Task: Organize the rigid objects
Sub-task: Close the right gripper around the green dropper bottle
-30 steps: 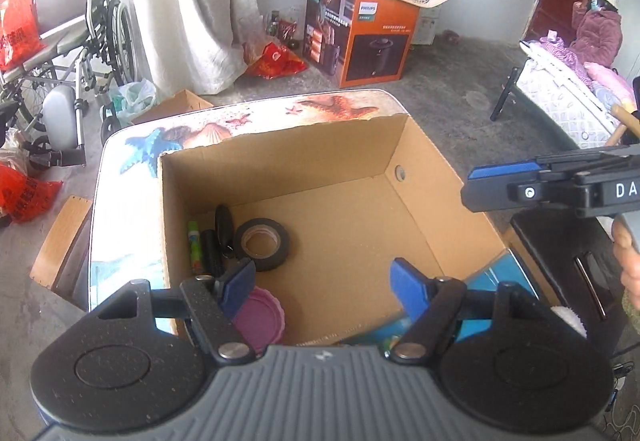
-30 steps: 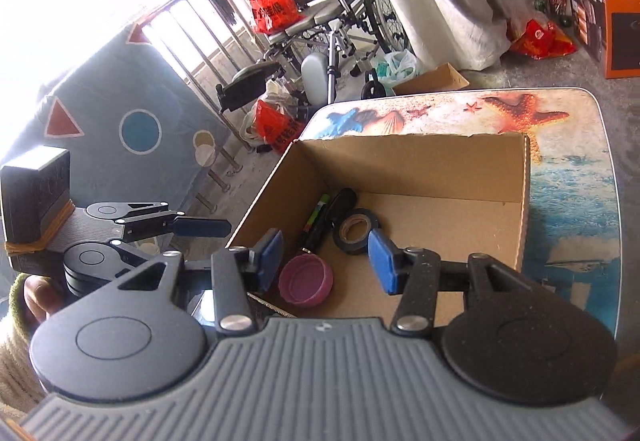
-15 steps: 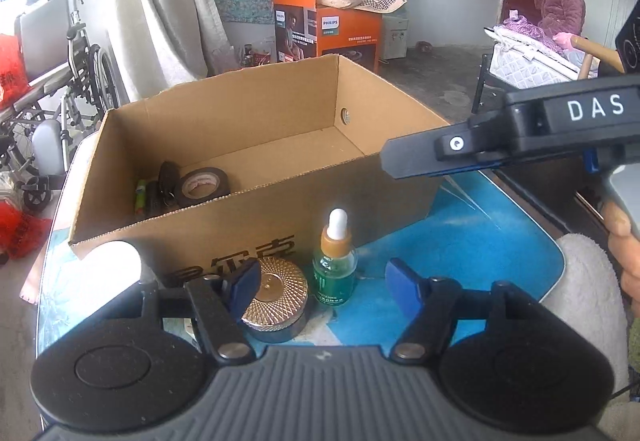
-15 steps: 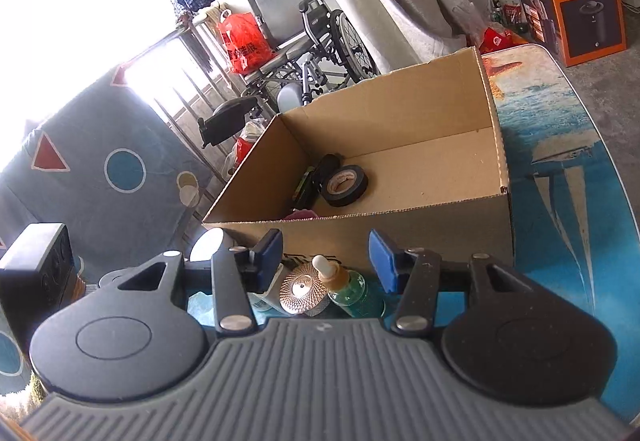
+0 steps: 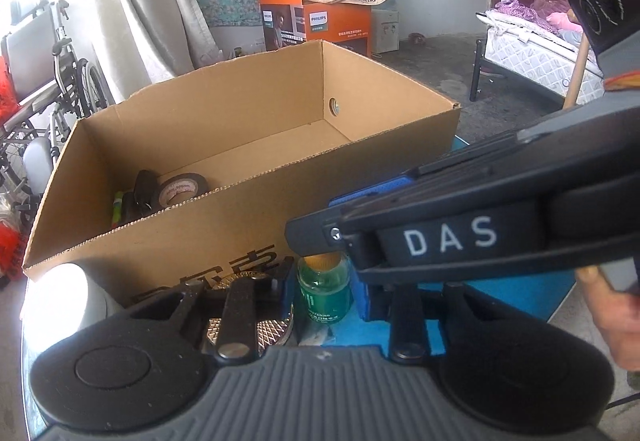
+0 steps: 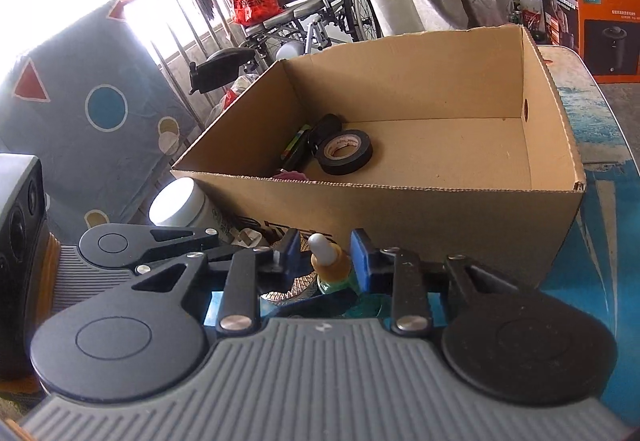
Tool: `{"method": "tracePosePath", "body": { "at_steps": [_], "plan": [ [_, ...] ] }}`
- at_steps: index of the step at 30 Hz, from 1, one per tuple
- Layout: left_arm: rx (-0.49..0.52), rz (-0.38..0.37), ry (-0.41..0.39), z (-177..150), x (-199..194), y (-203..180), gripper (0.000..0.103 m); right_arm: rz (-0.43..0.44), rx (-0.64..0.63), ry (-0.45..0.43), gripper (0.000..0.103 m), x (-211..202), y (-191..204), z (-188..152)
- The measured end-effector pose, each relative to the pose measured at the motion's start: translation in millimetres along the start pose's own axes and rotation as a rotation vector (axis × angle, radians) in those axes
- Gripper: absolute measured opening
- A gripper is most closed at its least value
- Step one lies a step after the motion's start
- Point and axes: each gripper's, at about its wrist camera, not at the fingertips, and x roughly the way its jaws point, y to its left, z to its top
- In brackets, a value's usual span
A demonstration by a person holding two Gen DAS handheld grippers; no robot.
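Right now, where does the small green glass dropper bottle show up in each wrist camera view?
Left wrist view: the small green glass dropper bottle sits low centre, between the blue fingers, its top hidden behind the other gripper.
Right wrist view: the bottle sits low centre, white dropper tip up, between the blue fingers.
Shared landmark: the open brown cardboard box stands just behind it in both.

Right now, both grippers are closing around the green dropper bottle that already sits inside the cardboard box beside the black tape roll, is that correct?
Not quite. The green dropper bottle stands outside the cardboard box, on the table in front of its near wall, as the left wrist view shows. The left gripper and right gripper do bracket it, and the black tape roll is inside.
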Motion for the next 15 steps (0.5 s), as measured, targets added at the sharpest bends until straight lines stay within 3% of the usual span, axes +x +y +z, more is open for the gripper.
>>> {"method": "tracePosePath", "body": {
  "at_steps": [7,15],
  "plan": [
    [-0.007,-0.001,-0.011,1.1,1.7,-2.7,0.029,-0.004,-0.016,-0.005,0.018,9.2,-2.1,-1.6],
    [-0.008,-0.048,-0.018,3.4,2.1,-16.5,0.029,-0.038,-0.016,-0.005,0.018,-8.8,-11.2,-9.7]
  ]
}}
